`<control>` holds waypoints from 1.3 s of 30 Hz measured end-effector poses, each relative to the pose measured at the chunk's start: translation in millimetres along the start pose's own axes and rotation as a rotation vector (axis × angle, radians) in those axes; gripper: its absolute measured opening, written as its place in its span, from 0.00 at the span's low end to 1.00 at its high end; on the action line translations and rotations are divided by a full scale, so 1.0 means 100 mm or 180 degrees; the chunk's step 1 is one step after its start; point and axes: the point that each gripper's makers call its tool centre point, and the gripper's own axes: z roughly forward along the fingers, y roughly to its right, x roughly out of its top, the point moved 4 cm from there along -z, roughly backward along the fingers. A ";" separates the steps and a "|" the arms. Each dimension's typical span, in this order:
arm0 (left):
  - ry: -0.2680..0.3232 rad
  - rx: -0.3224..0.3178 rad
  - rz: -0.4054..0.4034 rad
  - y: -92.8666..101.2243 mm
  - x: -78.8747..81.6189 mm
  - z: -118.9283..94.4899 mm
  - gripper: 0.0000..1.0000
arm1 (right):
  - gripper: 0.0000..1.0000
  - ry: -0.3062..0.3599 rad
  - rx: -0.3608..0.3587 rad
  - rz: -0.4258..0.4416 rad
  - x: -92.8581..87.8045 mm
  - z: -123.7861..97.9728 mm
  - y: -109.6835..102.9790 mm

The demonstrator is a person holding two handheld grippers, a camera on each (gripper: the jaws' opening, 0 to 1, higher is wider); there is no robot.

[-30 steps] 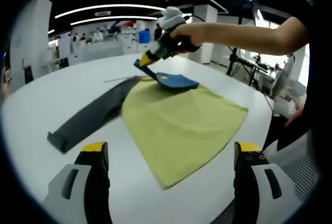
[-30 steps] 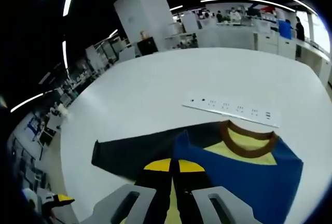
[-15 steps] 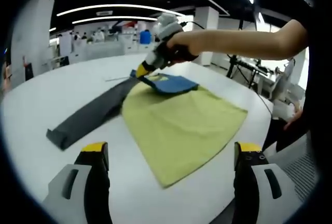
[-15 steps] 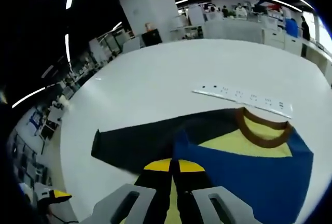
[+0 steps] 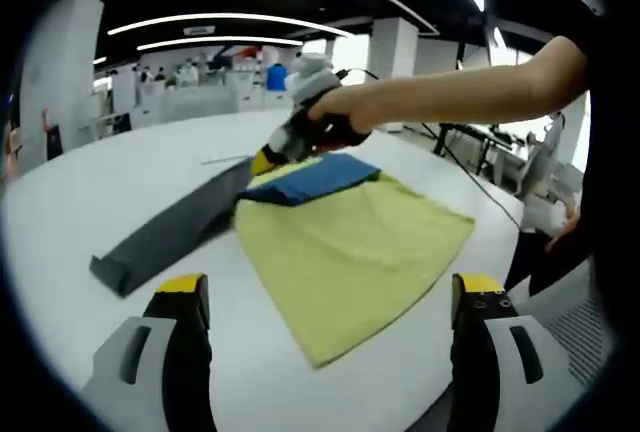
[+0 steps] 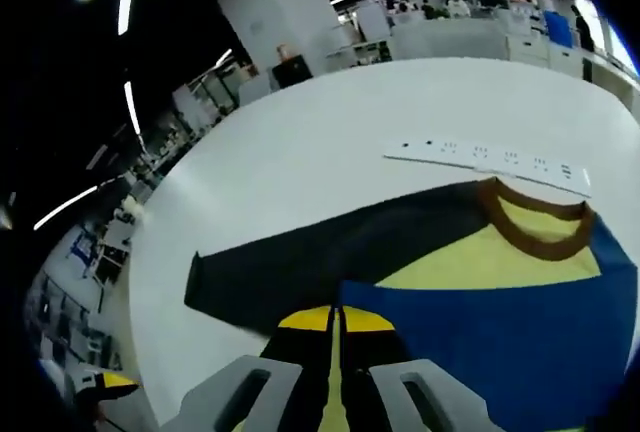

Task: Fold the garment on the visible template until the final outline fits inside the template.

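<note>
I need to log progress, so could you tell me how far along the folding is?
Early. Done: little; the garment's yellow body lies flat on the table. In hand: the right tool is shut on the blue sleeve, carrying it across. Left: the dark sleeve is unfolded; the left tool is open.

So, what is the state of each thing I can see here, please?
Left tool: open, holding nothing.
Right tool: shut on the blue flap.
Blue flap: lifted, partly folded over the yellow part.
Dark sleeve: flat, stretched out on the table.
Yellow part: flat on the table.
</note>
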 end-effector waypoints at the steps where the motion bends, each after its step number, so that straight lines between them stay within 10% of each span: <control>1: 0.0002 -0.0007 -0.0009 0.01 0.00 0.00 0.98 | 0.00 0.0004 0.0005 0.0010 0.01 -0.01 0.00; 10: 0.0010 0.0024 0.0010 0.00 0.01 -0.02 0.98 | 0.10 -0.0079 -0.0146 -0.0065 -0.07 -0.12 0.20; 25: 0.0021 0.0057 0.0105 0.03 0.08 0.08 0.99 | 0.61 -0.0019 -0.0406 -0.0650 -0.17 -0.68 0.62; 39: -0.0017 -0.0012 0.0145 0.09 0.09 0.15 0.99 | 0.63 -0.0039 -0.0393 -0.0495 -0.30 -1.17 1.09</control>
